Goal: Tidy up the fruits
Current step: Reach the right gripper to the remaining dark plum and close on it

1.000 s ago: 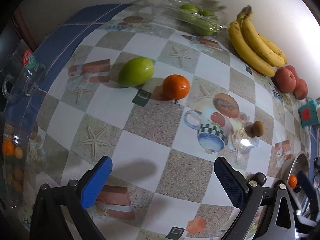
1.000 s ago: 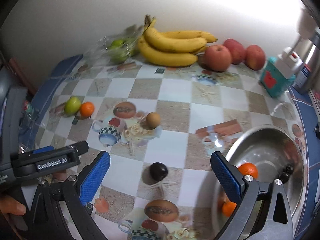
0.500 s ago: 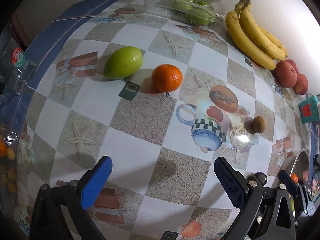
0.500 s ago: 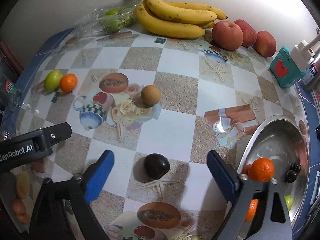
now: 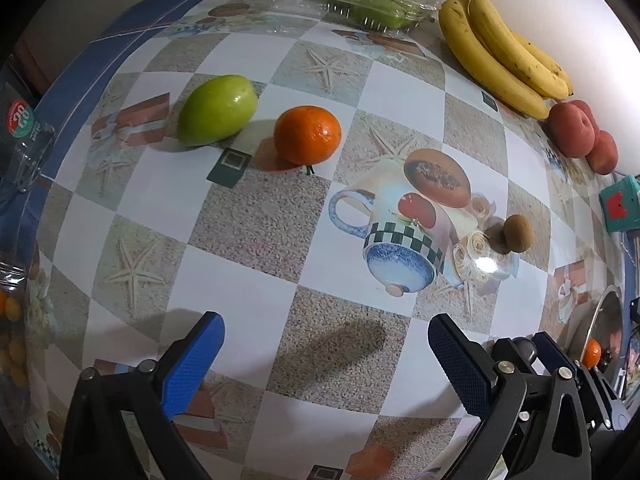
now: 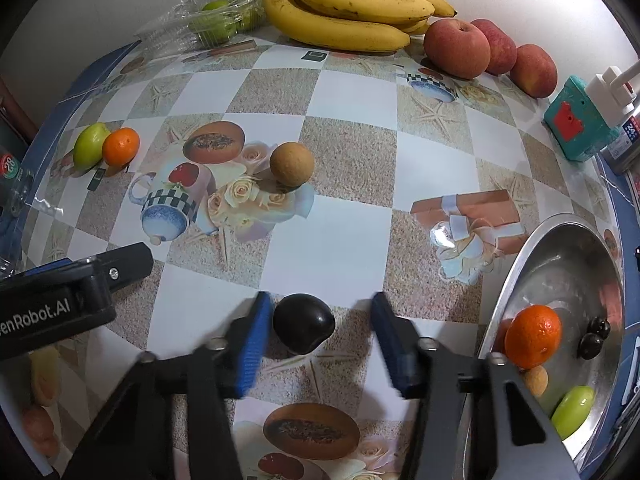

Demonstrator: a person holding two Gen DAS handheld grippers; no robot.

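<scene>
- My right tongs [image 6: 316, 334] are around the dark plum [image 6: 303, 329] at 6 o'clock in the right view. The left finger touches it or nearly does, the right one is apart — I am not squeezing it.
- My left tongs [image 5: 326, 342] are spread wide with only the tablecloth [image 5: 248, 224] between the fingers.
- The silver bowl [image 6: 532, 264] sits at 4 o'clock in the right view. It has an orange [image 6: 533, 336], a green fruit [image 6: 573, 410] and some small dark fruits in it.
- A brown ball fruit [image 6: 291, 163] lies on the cloth at 12 o'clock from the plum.
- A green mango [image 5: 217, 110] and a loose orange [image 5: 307, 134] sit just beside each other, at 11 o'clock in the left view.
- Bananas [image 6: 344, 12] and apples [image 6: 488, 50] lie by the wall.
</scene>
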